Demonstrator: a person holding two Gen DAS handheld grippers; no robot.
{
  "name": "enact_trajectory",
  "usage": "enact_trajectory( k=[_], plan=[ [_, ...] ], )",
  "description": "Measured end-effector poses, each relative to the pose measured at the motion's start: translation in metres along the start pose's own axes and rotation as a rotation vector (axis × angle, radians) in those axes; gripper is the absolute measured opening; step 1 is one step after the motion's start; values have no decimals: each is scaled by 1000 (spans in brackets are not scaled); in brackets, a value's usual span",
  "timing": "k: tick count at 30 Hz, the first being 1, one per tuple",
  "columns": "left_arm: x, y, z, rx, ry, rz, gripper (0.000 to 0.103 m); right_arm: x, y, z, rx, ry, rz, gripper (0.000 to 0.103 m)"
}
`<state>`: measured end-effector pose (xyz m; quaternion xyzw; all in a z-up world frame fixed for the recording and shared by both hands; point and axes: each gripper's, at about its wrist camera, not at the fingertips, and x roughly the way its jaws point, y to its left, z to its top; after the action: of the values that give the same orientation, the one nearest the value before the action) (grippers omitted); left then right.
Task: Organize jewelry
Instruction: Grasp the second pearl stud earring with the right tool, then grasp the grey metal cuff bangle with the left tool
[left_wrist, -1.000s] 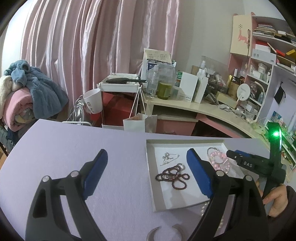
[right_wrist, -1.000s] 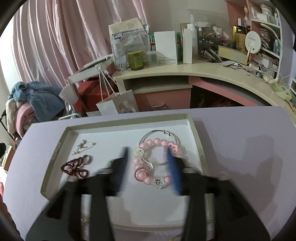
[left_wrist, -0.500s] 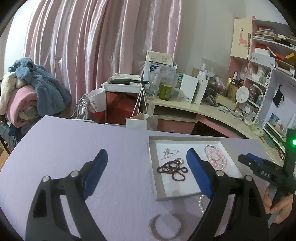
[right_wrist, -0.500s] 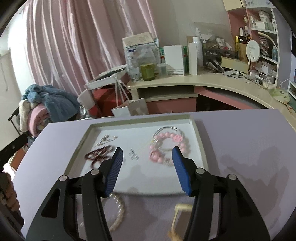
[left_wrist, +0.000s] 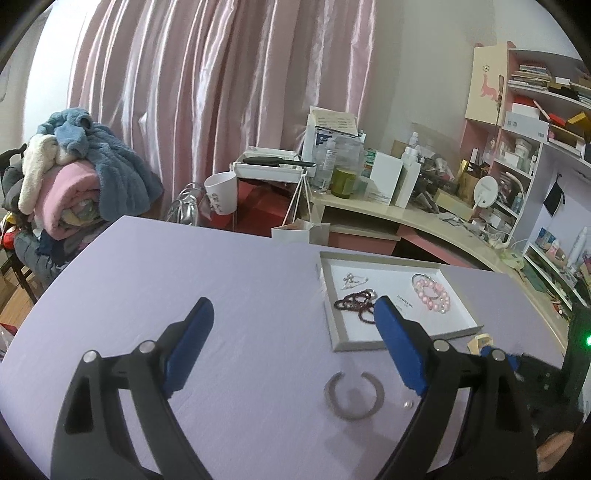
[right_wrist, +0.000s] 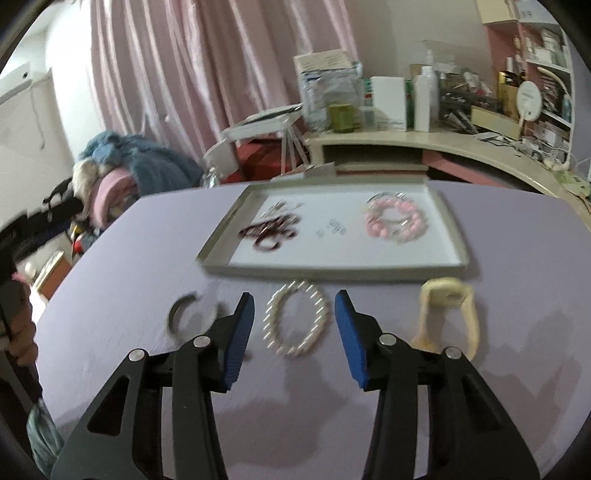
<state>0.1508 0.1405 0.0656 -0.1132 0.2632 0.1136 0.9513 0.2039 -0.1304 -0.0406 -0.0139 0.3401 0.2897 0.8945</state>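
With the right gripper (right_wrist: 294, 341), its fingers apart and just narrowed, framing the white pearl-bead bracelet (right_wrist: 295, 322) on the lilac tabletop (right_wrist: 129, 280) before the grey tray (right_wrist: 334, 272), closing mid-sweep risks sliding beads away; the left gripper (left_wrist: 293, 343) gapes empty.

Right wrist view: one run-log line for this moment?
stage: approach | right gripper: open, jaws just closing, pearl bracelet between, untouched | left gripper: open, empty | tray: two bracelets inside
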Motion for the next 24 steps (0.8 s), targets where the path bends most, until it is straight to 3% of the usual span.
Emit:
enact_trajectory(
  k=[8, 17, 24],
  plan=[
    [-23, 16, -6, -10, -9, 16, 89, 20, 41, -35, -71, 107, 41, 38],
    [-38, 30, -11, -29, -13, 31, 89, 47, 56, -43, -105, 188, -13, 30],
    [-37, 34, -14, -35, 3, 37, 89, 56, 61, -37, -139, 191, -66, 30]
  ],
)
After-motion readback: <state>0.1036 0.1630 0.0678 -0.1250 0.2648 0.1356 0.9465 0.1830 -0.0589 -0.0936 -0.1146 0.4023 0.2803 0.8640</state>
